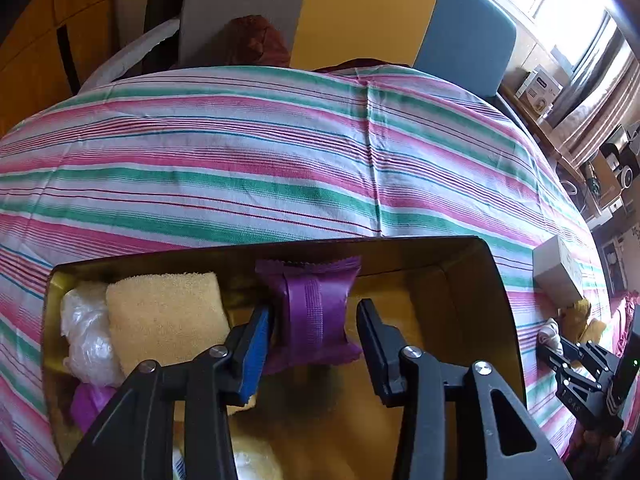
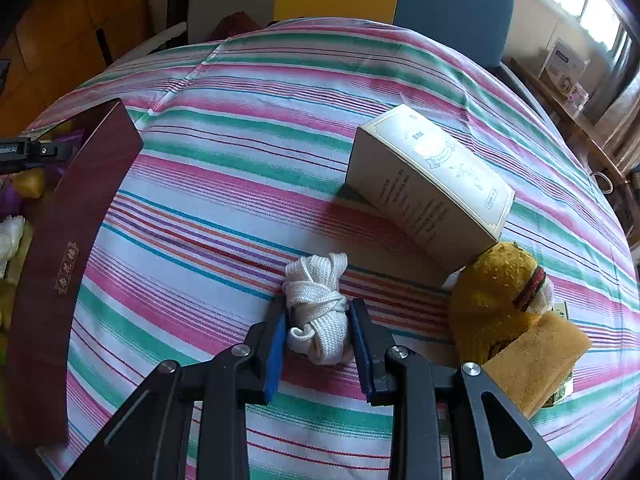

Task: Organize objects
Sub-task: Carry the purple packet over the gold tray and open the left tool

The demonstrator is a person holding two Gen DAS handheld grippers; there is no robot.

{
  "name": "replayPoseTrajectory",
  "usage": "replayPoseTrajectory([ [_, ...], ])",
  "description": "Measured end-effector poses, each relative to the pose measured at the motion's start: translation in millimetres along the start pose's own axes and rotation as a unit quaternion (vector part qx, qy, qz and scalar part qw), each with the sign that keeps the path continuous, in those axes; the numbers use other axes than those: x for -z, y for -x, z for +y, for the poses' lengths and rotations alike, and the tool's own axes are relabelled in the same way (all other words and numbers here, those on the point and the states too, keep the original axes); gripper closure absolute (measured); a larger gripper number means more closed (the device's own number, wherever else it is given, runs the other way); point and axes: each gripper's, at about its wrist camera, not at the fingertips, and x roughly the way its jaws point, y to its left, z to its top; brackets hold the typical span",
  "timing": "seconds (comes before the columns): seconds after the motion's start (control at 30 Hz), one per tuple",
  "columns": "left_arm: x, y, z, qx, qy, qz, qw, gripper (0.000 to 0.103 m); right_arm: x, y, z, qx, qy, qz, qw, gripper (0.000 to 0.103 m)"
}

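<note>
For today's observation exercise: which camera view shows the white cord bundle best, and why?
The right wrist view: the white cord bundle lies whole on the striped cloth, between the right gripper fingers. The left wrist view shows only a small white patch at its right edge, too small to identify.

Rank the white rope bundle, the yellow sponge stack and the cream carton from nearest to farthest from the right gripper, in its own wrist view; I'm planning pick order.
1. White rope bundle: between the right gripper jaws.
2. Yellow sponge stack: just to the right, on the cloth.
3. Cream carton: farther ahead, right of centre.
</note>
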Motion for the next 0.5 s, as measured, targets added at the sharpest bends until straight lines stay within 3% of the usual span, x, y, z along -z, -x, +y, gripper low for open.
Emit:
replayPoseTrajectory([
  [0.23,27,48,-5,-0.025,-0.027,-0.041,0.9985,0.060,0,-1,0,0.001,0.001,-0.002,1.000,0.072],
  [0.33,55,78,-12,-0.043,-0.046,-0.073,0.9954,0.060,0,-1,1,0.003,0.003,-0.003,1.000,0.072],
  [0.5,96,106,-10,-0.051,-0.041,-0.092,0.9936,0.060,0,0,3,0.008,0.008,-0.006,1.000,0.073],
])
